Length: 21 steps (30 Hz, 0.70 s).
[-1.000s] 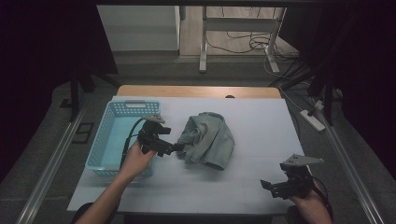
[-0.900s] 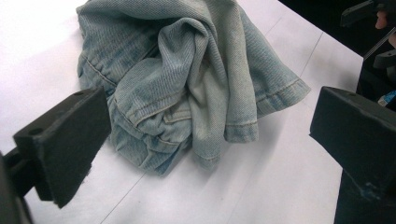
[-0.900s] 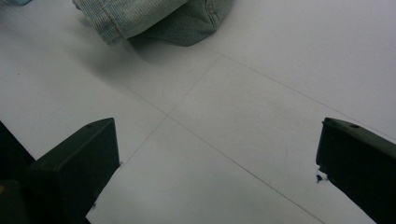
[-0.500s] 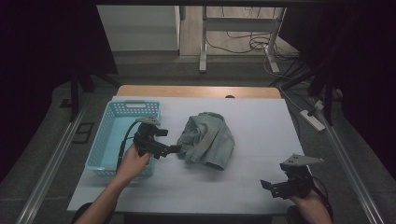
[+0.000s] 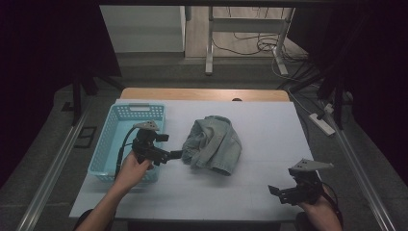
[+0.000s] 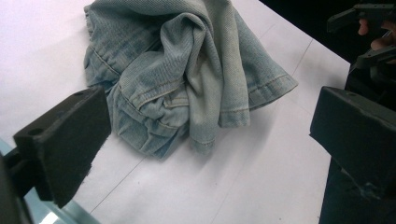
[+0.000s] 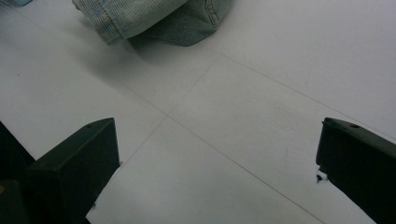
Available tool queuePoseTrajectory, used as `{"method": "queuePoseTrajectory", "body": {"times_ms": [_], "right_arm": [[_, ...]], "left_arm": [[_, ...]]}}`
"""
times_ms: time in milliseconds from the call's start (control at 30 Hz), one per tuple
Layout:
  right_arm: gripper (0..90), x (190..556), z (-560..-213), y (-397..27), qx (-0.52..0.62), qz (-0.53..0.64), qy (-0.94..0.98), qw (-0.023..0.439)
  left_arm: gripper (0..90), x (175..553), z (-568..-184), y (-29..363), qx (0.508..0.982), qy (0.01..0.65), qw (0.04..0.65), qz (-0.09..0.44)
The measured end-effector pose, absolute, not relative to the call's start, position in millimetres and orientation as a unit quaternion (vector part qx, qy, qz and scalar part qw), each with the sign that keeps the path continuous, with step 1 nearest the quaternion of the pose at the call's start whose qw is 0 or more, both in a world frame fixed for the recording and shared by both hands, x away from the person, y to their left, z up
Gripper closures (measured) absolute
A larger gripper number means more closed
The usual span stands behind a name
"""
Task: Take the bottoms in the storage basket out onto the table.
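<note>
Faded blue crumpled denim garment (image 5: 212,144) lies mid-table, just right of the light-blue plastic basket (image 5: 109,144). Left gripper (image 5: 174,155), jaws spread, faces it; right gripper (image 5: 276,192), jaws spread, sits well apart.

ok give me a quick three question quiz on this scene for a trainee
1. True or false: the left gripper is shut on the jeans.
2. Which thing lies left of the jeans? A) the basket B) a mug C) a plate
3. Fill in: the right gripper is over the bare ____ near the table's front edge.

Key:
1. False. In the left gripper view the jaws stand wide apart with the jeans ahead of them.
2. A
3. Sheet. The right gripper view shows open jaws over white surface, with the jeans farther off.
</note>
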State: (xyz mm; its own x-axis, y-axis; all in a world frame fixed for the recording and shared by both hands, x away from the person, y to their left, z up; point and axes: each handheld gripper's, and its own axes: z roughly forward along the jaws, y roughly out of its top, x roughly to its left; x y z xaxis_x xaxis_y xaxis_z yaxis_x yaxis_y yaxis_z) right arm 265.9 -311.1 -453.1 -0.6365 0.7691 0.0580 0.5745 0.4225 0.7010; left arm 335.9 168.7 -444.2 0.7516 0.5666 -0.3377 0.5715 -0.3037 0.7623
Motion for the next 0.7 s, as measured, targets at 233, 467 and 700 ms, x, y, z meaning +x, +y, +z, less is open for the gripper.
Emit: {"method": "queuePoseTrajectory", "body": {"times_ms": [233, 467, 700], "right_arm": [[0.0, 266, -453, -311, 0.404, 0.354, 0.832, 0.137], [0.0, 266, -453, -311, 0.404, 0.353, 0.833, 0.138], [0.0, 266, -453, -311, 0.404, 0.354, 0.832, 0.139]], "left_arm": [[0.0, 331, -442, 174, 0.806, 0.352, 0.476, 0.002], [0.0, 327, -440, 178, 0.802, 0.353, 0.481, -0.003], [0.0, 324, -440, 182, 0.802, 0.355, 0.481, -0.001]]}}
